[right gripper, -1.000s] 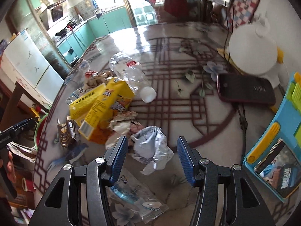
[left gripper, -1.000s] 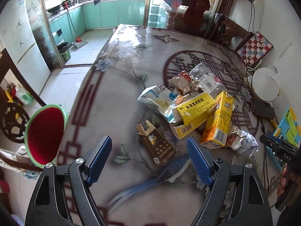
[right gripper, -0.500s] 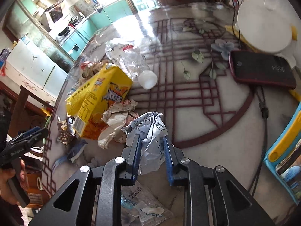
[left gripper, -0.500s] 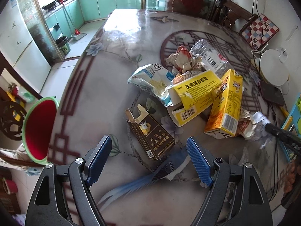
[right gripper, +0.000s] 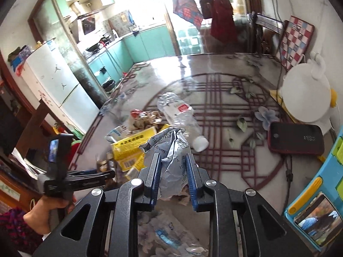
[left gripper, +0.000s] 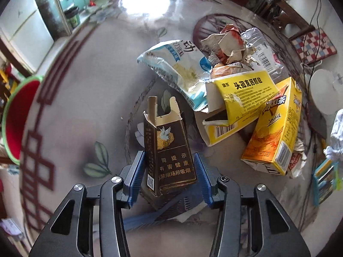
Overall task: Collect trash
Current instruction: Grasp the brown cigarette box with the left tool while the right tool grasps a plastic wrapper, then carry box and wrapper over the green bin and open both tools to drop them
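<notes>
Currently the collection is at an early stage: two items are in hand and most of the trash lies on the bench (left gripper: pixel 70 111).

The left gripper (left gripper: pixel 169 169) is closing, with the brown cigarette pack (left gripper: pixel 169 150) standing between its jaws; the left pad appears to meet the pack's side, while contact on the right pad cannot be confirmed. The right gripper (right gripper: pixel 173 175) is clamped narrowly on a crumpled white paper (right gripper: pixel 173 156), which appears lifted off the bench.

Remaining on the bench, judged from both views: the blue-and-white snack bag (left gripper: pixel 178 68), the yellow medicine box (left gripper: pixel 240 105), the orange drink carton (left gripper: pixel 276 132), the wad of crumpled wrappers (left gripper: pixel 225 42) and the clear plastic bottle (right gripper: pixel 180 115). Nothing has visibly gone into the red basin (left gripper: pixel 17 117) at the bench edge, a likely receptacle.

View differences:
- The left wrist view shows the pack's print, its torn-open top and the basin interior.
- The right wrist view shows the bottle's full length and white cap, a dark phone (right gripper: pixel 295 138), further transparent wrapping (right gripper: pixel 171 235) under the gripper, and the person's hand (right gripper: pixel 49 209) holding the left tool.
</notes>
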Available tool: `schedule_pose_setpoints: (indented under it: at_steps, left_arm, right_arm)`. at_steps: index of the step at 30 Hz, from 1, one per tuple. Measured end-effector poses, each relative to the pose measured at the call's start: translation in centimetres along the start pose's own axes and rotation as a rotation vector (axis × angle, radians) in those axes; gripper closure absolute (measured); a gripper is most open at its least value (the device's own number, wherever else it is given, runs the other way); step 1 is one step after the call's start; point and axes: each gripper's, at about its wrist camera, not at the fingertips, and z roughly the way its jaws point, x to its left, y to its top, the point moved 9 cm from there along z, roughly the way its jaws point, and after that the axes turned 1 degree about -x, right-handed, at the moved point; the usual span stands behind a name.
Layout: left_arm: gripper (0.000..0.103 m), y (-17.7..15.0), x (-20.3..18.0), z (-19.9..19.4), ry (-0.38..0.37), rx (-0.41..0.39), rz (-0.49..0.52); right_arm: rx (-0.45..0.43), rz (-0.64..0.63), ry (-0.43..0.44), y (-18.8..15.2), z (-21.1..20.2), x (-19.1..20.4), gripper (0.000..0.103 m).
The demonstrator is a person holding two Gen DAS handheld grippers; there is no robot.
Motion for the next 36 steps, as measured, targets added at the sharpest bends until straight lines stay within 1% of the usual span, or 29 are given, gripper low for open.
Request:
schedule_pose_setpoints:
  at_steps: [2, 7, 15, 23, 26, 36]
  left_arm:
    - [0.061, -0.1, 0.2, -0.6, -0.007, -0.007, -0.001]
    - [0.061, 0.1, 0.8, -3.7, 0.012, -0.089, 0.038]
    - [0.061, 0.6, 2.3, -8.3, 0.025, -0.176, 0.047]
    - [0.06, 2.8, 3.3, -10.8, 0.041, -0.249, 0.042]
    - [0.06, 3.0, 3.7, -11.3, 0.042, -0.264, 0.034]
    - [0.06, 3.0, 6.0, -11.5, 0.043, -0.262, 0.038]
  right_arm:
    - [0.007, -0.013, 0.02, -0.1, 0.2, 1.0, 0.082]
    - [0.023, -0.039, 0.055, -0.4, 1.0, 2.9, 0.082]
    - [0.029, -0.079, 0.078, 0.1, 2.1, 4.6, 0.082]
    - [0.015, -0.107, 0.088, 1.2, 2.3, 6.3, 0.082]
    - [0.015, -0.109, 0.089, 1.3, 2.4, 7.0, 0.082]
    - [0.028, -0.118, 0.084, 1.1, 3.5, 9.0, 0.082]
